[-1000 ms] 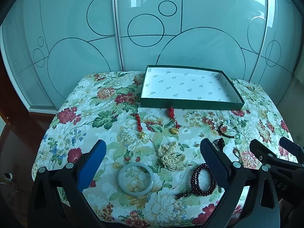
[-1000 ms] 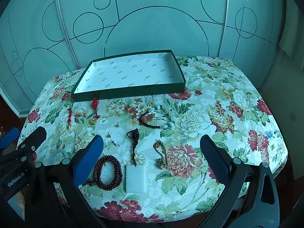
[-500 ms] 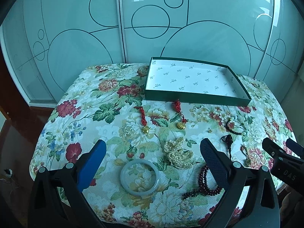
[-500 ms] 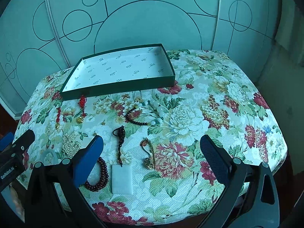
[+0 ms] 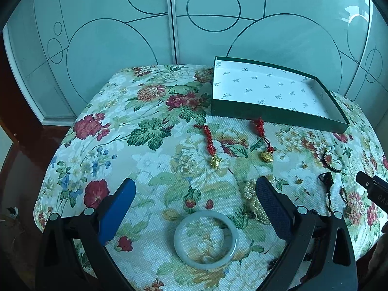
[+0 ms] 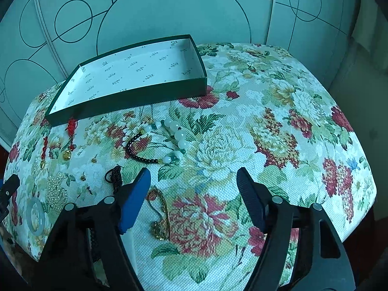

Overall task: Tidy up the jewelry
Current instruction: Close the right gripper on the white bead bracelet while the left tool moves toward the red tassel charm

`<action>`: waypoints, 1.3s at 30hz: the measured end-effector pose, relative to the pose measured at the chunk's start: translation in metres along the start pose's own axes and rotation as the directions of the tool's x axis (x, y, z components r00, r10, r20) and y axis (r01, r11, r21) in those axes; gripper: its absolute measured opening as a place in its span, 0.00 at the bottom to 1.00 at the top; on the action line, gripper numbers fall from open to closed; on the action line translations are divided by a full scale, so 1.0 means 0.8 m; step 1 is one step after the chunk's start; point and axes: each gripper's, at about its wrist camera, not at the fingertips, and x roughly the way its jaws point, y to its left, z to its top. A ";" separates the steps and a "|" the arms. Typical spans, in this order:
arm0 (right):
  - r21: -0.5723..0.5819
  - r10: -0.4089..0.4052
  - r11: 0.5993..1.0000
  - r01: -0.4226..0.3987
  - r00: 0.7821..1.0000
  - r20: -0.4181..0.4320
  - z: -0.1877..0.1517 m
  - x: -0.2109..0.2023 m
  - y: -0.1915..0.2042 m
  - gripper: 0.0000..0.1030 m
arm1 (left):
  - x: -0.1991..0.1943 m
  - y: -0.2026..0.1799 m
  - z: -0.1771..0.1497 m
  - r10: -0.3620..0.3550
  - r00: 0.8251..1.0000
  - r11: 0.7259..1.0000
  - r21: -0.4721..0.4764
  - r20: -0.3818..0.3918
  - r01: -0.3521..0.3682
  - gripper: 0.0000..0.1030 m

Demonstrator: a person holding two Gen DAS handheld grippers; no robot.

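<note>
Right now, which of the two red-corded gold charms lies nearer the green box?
The right-hand red-corded charm: its cord top almost meets the green box wall; the left charm lies farther out.

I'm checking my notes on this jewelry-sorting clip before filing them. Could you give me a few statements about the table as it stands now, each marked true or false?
1. The green box has no jewelry in it. True.
2. The pale jade bangle lies on the cloth between the fingers of the left gripper. True; the jaws stand open, not touching it.
3. The right gripper is shut on the gold chain. False: its jaws have just been closing but stand open, with the chain lying near the left finger, ungripped.
4. Both red-corded gold charms sit inside the box. False: they lie on the floral cloth in front of it.
5. The pearl strand lies beside the bangle. True.
</note>
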 end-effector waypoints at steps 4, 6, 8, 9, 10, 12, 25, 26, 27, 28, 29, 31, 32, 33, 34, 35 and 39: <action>0.002 0.008 1.000 -0.008 1.000 -0.020 0.014 0.025 -0.003 0.51 | 0.012 0.005 0.006 0.013 1.000 1.000 -0.016 -0.009 -0.013 0.95; 0.005 0.013 1.000 -0.013 0.999 -0.030 0.020 0.036 -0.003 0.45 | 0.019 0.007 0.010 0.017 1.000 1.000 -0.020 -0.014 -0.018 0.95; 0.005 0.016 1.000 -0.016 0.999 -0.034 0.026 0.044 -0.003 0.43 | 0.025 0.007 0.015 0.019 1.000 1.000 -0.025 -0.021 -0.020 0.95; 0.004 0.016 1.000 -0.016 0.999 -0.035 0.029 0.047 -0.002 0.43 | 0.029 0.007 0.017 0.022 0.999 0.999 -0.024 -0.024 -0.022 0.95; 0.002 0.017 1.000 -0.016 0.999 -0.036 0.032 0.051 -0.001 0.43 | 0.032 0.007 0.020 0.026 0.999 0.999 -0.024 -0.026 -0.027 0.95; -0.010 0.015 1.000 -0.016 0.999 -0.035 0.037 0.057 0.003 0.42 | 0.038 0.007 0.024 0.027 0.999 0.999 -0.026 -0.032 -0.028 0.95; -0.064 -0.027 0.998 0.027 1.000 -0.007 0.039 0.070 0.010 0.17 | 0.055 0.004 0.029 0.018 0.999 0.999 -0.031 -0.047 -0.019 0.95; -0.066 -0.030 0.997 0.029 1.000 -0.005 0.038 0.069 0.010 0.13 | 0.056 0.003 0.029 0.018 0.999 0.999 -0.031 -0.048 -0.019 0.95; -0.063 -0.026 0.998 0.025 1.000 -0.005 0.037 0.068 0.009 0.13 | 0.056 0.003 0.029 0.017 0.999 0.999 -0.032 -0.049 -0.019 0.95; -0.057 -0.020 0.998 0.020 1.000 -0.005 0.036 0.068 0.008 0.13 | 0.056 0.003 0.029 0.016 0.999 0.999 -0.034 -0.050 -0.018 0.95; -0.053 -0.016 0.998 0.016 1.000 -0.003 0.035 0.066 0.007 0.13 | 0.056 0.004 0.029 0.015 0.999 0.999 -0.036 -0.051 -0.017 0.95; -0.039 -0.005 0.999 0.005 1.000 -0.004 0.034 0.065 0.004 0.13 | 0.056 0.006 0.028 0.013 0.999 0.999 -0.042 -0.051 -0.015 0.95; -0.032 0.000 0.999 0.000 1.000 -0.004 0.033 0.064 0.002 0.13 | 0.056 0.008 0.029 0.007 0.999 0.999 -0.045 -0.053 -0.010 0.95; -0.027 0.001 1.000 -0.001 1.000 -0.004 0.032 0.063 0.000 0.13 | 0.057 0.009 0.029 0.001 0.998 0.999 -0.048 -0.057 -0.004 0.95; -0.022 0.002 1.000 -0.002 1.000 -0.002 0.032 0.062 -0.003 0.13 | 0.058 0.010 0.030 -0.004 0.998 0.999 -0.050 -0.063 0.001 0.95; -0.018 0.002 1.000 -0.002 1.000 0.000 0.031 0.061 -0.004 0.13 | 0.059 0.010 0.031 -0.007 0.998 0.999 -0.053 -0.069 0.003 0.95; -0.003 0.007 1.000 -0.007 1.000 0.003 0.029 0.058 -0.012 0.13 | 0.066 0.006 0.032 -0.027 0.995 0.999 -0.043 -0.091 0.023 0.95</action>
